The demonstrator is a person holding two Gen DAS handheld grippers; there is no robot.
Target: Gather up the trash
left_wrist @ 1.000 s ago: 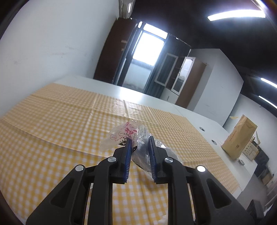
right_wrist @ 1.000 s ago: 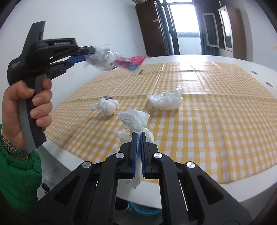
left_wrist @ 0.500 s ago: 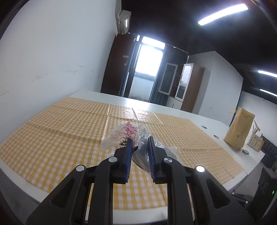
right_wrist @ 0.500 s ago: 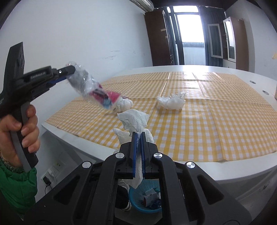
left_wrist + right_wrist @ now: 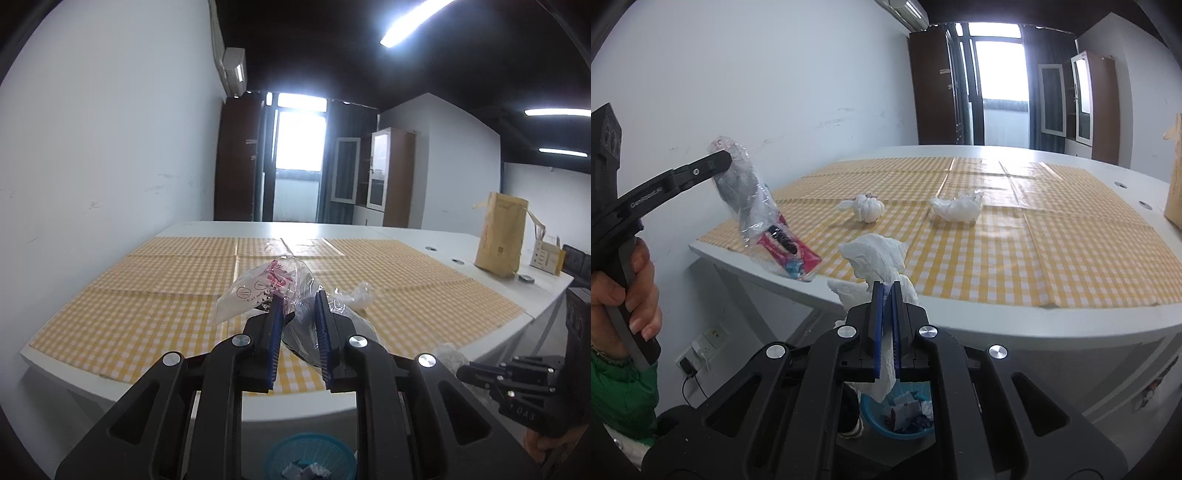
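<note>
Two wads (image 5: 868, 208) lie on the tablecloth (image 5: 1052, 251); a basket (image 5: 905, 417) sits seemingly below the table edge.

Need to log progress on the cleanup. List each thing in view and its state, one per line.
Left gripper: shut on the plastic wrapper, which dangles in the air.
Right gripper: shut on the white tissue.
Blue basket: on the floor, trash inside.
Tied white wad: lying on the tablecloth.
Crumpled white wad: lying on the tablecloth.

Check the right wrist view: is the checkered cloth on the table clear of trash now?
No: a knotted white wad and a crumpled white wrapper lie on the checkered cloth.
</note>
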